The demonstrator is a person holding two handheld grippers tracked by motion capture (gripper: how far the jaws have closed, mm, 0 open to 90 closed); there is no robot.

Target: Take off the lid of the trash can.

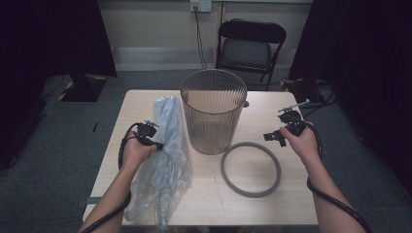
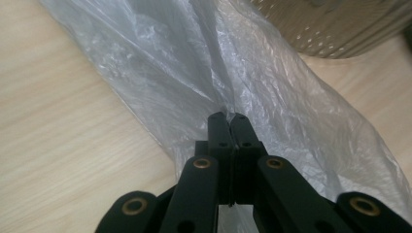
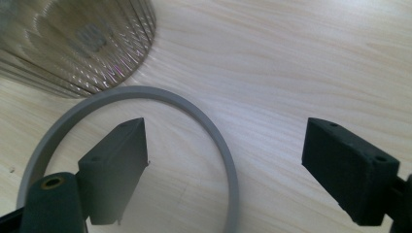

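On our table (image 1: 252, 208): one ribbed bin (image 1: 213, 109), one grey ring (image 1: 250, 169), one clear plastic bag (image 1: 163, 160) lying left of the bin. Our left gripper (image 2: 227, 116) is clamped on the bag; our right gripper (image 3: 226, 145) hangs agape above the ring.

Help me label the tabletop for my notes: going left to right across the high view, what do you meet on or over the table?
Left gripper shut on the plastic bag → ribbed bin → grey ring → right gripper, jaws open.
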